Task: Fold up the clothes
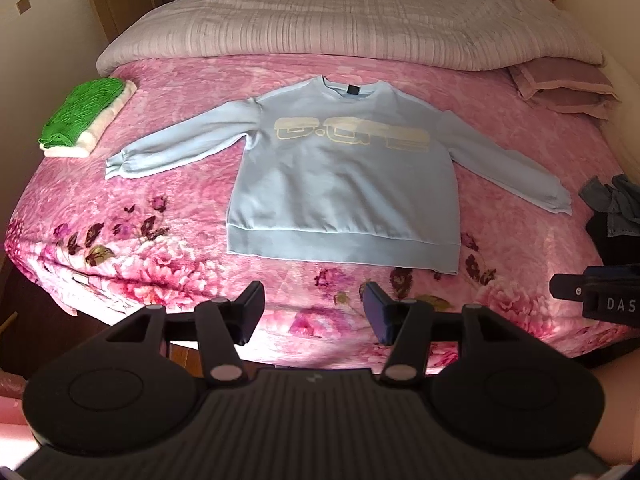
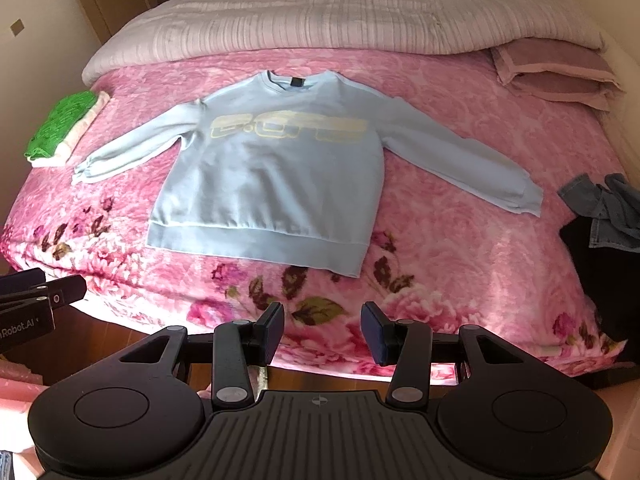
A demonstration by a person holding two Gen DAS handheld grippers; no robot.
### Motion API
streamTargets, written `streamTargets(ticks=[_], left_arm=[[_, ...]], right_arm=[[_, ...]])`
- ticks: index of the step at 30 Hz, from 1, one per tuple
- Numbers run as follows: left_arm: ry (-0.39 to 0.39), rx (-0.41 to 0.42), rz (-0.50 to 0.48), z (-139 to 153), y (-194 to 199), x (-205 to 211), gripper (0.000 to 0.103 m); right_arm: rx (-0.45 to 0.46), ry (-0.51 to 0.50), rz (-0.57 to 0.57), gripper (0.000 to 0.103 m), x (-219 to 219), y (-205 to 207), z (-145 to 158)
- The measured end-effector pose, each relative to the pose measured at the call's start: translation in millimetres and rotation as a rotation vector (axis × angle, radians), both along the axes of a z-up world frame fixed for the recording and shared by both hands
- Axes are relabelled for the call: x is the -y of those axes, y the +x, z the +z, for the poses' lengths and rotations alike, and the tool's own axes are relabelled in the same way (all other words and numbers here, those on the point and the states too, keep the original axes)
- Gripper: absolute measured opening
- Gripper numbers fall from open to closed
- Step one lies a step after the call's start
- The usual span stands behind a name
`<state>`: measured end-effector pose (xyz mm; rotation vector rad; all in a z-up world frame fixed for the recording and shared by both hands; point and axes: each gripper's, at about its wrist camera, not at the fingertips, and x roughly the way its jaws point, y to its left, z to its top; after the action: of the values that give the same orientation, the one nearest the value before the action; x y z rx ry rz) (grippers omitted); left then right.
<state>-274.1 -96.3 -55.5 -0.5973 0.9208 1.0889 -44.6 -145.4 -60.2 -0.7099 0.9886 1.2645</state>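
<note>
A light blue sweatshirt [image 1: 340,184] [image 2: 272,184] with pale yellow lettering lies flat and face up on the pink floral bed cover [image 1: 180,208] [image 2: 460,248], both sleeves spread out to the sides and its hem toward me. My left gripper [image 1: 314,310] hovers open over the bed's near edge, short of the hem, with nothing between its fingers. My right gripper [image 2: 322,330] is also open and empty, held off the near edge below the hem's right corner. Each gripper shows at the edge of the other's view.
A folded green and white stack [image 1: 82,118] [image 2: 60,128] sits at the bed's left edge. Folded mauve cloth [image 1: 564,88] [image 2: 556,72] lies at the back right. Crumpled denim and black garments [image 1: 616,208] [image 2: 600,216] lie at the right edge. A grey quilt [image 1: 320,20] covers the bed's head.
</note>
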Motion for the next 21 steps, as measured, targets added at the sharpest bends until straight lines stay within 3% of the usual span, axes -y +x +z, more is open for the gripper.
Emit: streamTargets(ticks=[21], left_arm=[[-0.018, -0.007, -0.054, -3.9, 27.9, -6.8, 0.051]], right_arm=[[-0.009, -0.020, -0.049, 0.047, 0.4, 21.8, -3.6]])
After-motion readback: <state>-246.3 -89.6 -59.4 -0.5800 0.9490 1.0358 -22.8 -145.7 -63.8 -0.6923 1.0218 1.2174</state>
